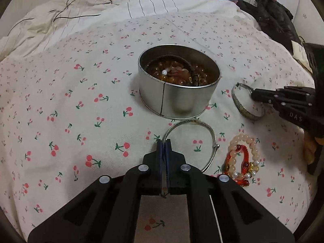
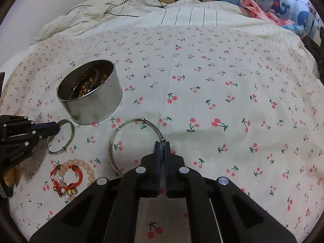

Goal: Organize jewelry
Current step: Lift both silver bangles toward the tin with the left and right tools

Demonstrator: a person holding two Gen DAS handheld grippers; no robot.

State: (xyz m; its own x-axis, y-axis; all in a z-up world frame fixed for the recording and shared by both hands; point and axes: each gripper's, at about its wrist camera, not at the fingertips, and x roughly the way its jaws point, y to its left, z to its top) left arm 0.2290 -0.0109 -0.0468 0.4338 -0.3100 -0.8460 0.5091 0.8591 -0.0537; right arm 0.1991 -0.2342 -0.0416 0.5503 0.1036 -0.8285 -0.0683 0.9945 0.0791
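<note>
While both grippers are sitting low over the cherry-print bedsheet (image 2: 202, 77), we are each pinching a metal bangle: the left gripper (image 1: 164, 141) is closed on the rim of the thin silver bangle (image 1: 210, 133), which is lying just in front of the round metal tin (image 1: 176, 99), and the right gripper (image 2: 162, 144) is closed on the wider silver bangle (image 2: 113, 139), to the right of the tin. We are judging both bangles to be light, stiff and smooth, so they are likely to slip or swing in a pinch; taking the band squarely across its rim, as the jaws are doing now, seems the sound hold, and we are expecting the hoop to dangle once lifted. The thin bangle is showing a small clasp-like knob on its band; the wider one is looking flat and patterned along its face. The tin is already holding amber-brown beaded strands and one white bead. On the sheet beside the thin bangle, a pale pink bead bracelet (image 1: 253, 141) and a red woven bracelet (image 1: 243, 154) with pearls and gold beads are lying overlapped; we are judging these soft, loose and easy to snag.
</note>
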